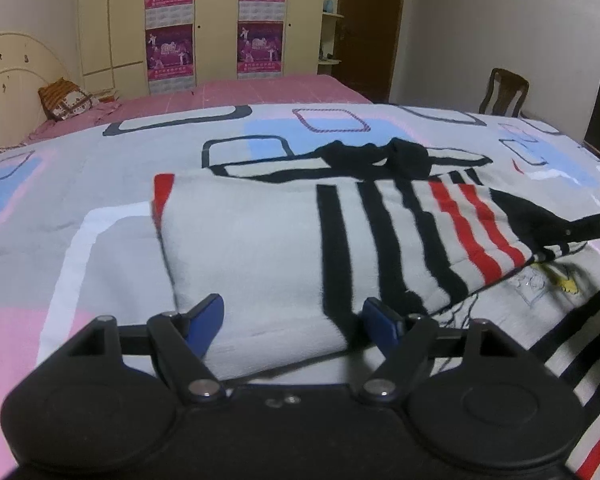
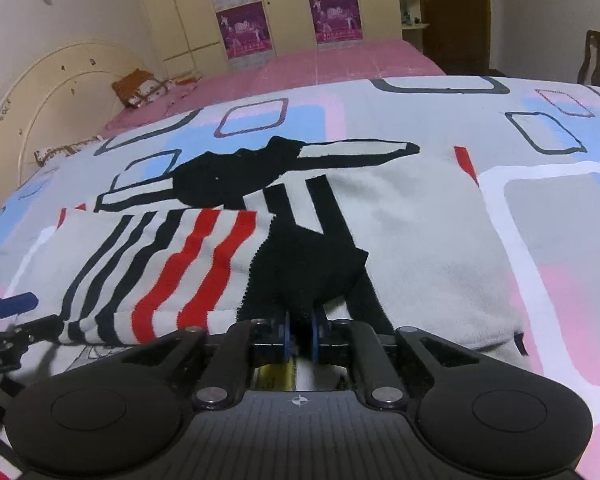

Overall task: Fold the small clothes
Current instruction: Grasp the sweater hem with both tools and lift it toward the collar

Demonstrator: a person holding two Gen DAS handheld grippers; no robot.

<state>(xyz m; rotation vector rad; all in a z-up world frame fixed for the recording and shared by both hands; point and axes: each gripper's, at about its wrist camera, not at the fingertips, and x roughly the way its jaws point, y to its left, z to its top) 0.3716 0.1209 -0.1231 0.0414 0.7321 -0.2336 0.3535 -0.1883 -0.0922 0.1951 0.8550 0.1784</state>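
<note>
A small grey sweater (image 1: 244, 248) with black and red stripes lies partly folded on the patterned bedspread (image 1: 60, 208). My left gripper (image 1: 292, 316) is open, its blue pads either side of the sweater's near folded edge. My right gripper (image 2: 300, 332) is shut on the black cuff (image 2: 312, 272) of the striped sleeve (image 2: 172, 272), which is folded across the grey body (image 2: 420, 248). The right gripper's arm shows at the right edge of the left wrist view (image 1: 580, 228). The left gripper's blue pad shows at the left of the right wrist view (image 2: 16, 304).
A pink-sheeted bed part (image 1: 236, 92) with a brown pillow (image 1: 66, 98) and cream headboard (image 1: 8, 76) lies beyond. A wardrobe with purple posters (image 1: 212, 20) stands at the back. A wooden chair (image 1: 504, 92) stands at the right.
</note>
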